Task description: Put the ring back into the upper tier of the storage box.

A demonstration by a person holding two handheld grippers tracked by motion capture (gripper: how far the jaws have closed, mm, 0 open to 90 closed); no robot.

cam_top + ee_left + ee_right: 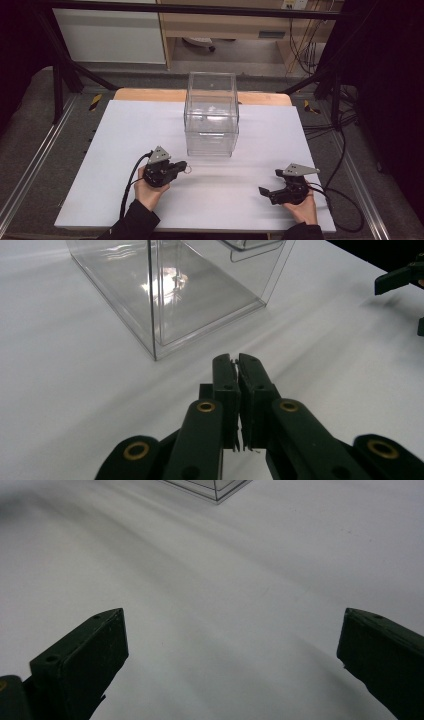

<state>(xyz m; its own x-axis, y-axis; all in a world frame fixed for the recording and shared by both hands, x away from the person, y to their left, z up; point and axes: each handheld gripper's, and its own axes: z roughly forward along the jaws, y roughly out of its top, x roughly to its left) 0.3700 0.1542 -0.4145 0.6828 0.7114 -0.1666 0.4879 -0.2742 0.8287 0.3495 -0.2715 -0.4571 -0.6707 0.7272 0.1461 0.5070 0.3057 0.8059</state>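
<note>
I take the clear box (pixel 211 114) as my reference. It stands upright on the white bench (pixel 125 130), toward the far edge and about midway across. Nothing shows inside it.

Left gripper (pixel 184 167): I see it on the near side of the box, a little to the left of it, close by but not touching. In the left gripper view its fingers (pixel 225 385) are pressed flat together with nothing visible between them; the near corner of the box stands just beyond the tips. A small ring sits at the gripper's front end in the high view.

Right gripper (pixel 267 187): I see it nearer to me than the box and off to its right, well apart from it. In the right gripper view its fingers (pixel 95 650) stand wide apart over bare bench, holding nothing; one corner of the box shows at the top edge
</note>
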